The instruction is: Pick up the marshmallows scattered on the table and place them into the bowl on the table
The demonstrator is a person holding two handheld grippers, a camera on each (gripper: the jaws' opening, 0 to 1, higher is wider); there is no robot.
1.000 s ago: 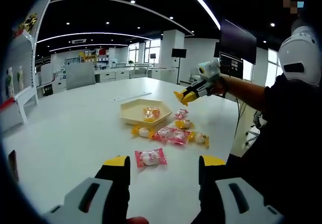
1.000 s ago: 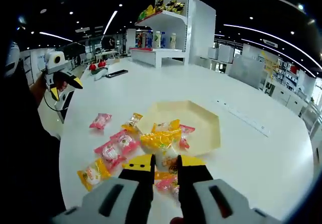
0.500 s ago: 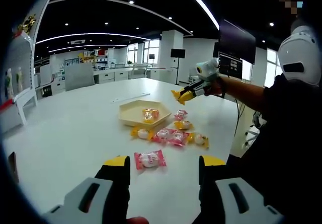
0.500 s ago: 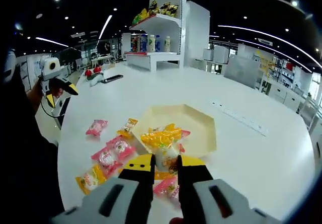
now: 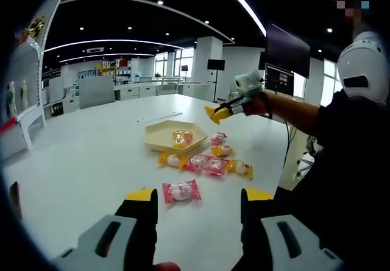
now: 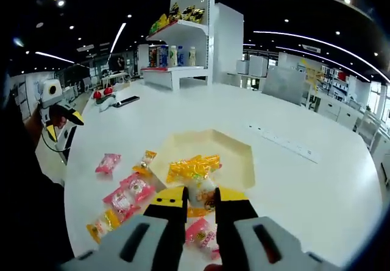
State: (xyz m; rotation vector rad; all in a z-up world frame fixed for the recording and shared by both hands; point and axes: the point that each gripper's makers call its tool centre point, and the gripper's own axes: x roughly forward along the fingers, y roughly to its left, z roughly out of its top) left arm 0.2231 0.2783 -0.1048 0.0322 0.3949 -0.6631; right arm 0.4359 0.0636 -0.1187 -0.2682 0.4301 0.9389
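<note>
In the right gripper view my right gripper (image 6: 197, 197) is shut on a yellow-wrapped marshmallow (image 6: 194, 172), held up in front of the beige hexagonal bowl (image 6: 239, 161). The left gripper view shows that gripper (image 5: 213, 114) above the table, just right of the bowl (image 5: 155, 139), which holds one orange-wrapped marshmallow (image 5: 181, 138). My left gripper (image 5: 198, 197) is open and low over the table. A pink marshmallow (image 5: 181, 190) lies just beyond its jaws. Several more pink and yellow marshmallows (image 5: 207, 162) lie between it and the bowl.
The big white table (image 5: 85, 155) stretches left and far. A person's arm and dark body (image 5: 341, 161) stand at its right edge. In the right gripper view, shelves with goods (image 6: 177, 52) stand beyond the table, and a long strip (image 6: 283, 144) lies right of the bowl.
My right gripper has risen with the yellow marshmallow and, seen from the left gripper, drifted a little left towards the bowl. My left gripper has stayed open and still.
</note>
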